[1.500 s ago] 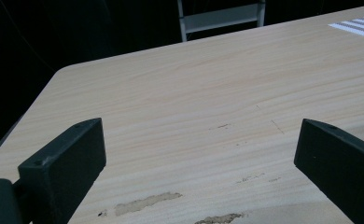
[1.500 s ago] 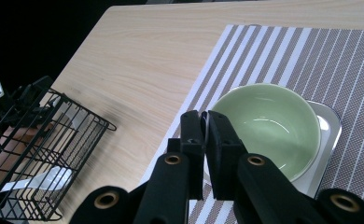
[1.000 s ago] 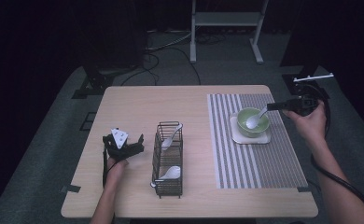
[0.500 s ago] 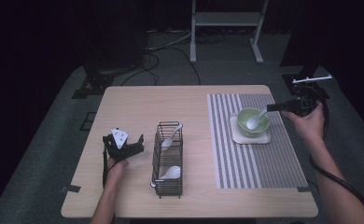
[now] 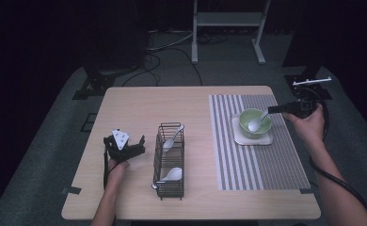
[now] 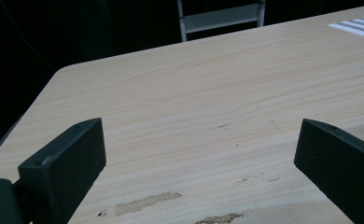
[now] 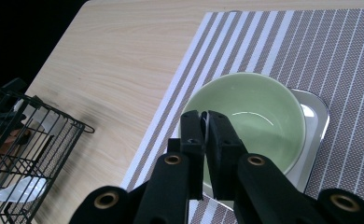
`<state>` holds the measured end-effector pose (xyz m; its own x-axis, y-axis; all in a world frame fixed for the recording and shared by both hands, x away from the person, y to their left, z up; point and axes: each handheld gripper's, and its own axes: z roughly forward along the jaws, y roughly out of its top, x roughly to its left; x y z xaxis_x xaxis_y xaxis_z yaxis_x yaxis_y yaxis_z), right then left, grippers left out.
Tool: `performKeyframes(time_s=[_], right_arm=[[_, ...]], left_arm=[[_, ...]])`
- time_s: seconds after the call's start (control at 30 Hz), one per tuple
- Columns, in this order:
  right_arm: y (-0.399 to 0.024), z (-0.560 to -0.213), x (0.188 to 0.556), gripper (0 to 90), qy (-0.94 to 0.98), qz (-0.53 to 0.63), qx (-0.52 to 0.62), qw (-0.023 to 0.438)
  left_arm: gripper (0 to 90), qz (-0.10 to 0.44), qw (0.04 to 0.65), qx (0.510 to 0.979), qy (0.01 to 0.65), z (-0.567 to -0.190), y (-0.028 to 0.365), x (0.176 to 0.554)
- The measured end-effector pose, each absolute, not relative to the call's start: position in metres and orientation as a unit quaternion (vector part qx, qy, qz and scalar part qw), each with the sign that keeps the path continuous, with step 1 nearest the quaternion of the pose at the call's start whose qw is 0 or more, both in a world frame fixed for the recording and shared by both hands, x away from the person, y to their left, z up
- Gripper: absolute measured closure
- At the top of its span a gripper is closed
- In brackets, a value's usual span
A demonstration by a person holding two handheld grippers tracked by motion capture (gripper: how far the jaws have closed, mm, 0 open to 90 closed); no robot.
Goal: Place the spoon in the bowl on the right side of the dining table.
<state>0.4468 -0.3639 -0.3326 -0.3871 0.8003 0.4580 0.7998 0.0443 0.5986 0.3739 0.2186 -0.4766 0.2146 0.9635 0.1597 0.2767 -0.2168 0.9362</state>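
My right gripper [image 5: 272, 109] [image 7: 203, 122] is shut on the thin handle of a white spoon [image 5: 257, 123], at the right of the table. The spoon's scoop lies inside a green bowl [image 5: 245, 115] [image 7: 259, 109], which stands on a small white square plate [image 5: 253, 140] [image 7: 314, 122]. In the right gripper view only a sliver of the white handle shows between the pressed jaws. At the left of the table my left gripper [image 5: 139, 146] [image 6: 199, 140] rests low over bare wood, open, with nothing between its jaws.
A striped placemat [image 5: 259, 165] [image 7: 339, 51] lies under the plate at the right. A black wire rack [image 5: 171, 188] [image 7: 12, 140] stands mid-table between the hands, with two white spoons [image 5: 173, 137] [image 5: 171, 174] in it. A metal stand [image 5: 228, 21] is on the floor beyond.
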Motion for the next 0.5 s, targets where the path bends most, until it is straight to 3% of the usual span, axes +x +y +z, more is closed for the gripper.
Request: performKeyframes(time_s=[0.5], right_arm=[[-0.366, -0.345, 0.45, 85.4, 0.72, 0.406, 0.563, -0.003]], left_arm=[[1.2, 0.416, 0.413, 0.66, 0.469, -0.477, 0.218, 0.374]])
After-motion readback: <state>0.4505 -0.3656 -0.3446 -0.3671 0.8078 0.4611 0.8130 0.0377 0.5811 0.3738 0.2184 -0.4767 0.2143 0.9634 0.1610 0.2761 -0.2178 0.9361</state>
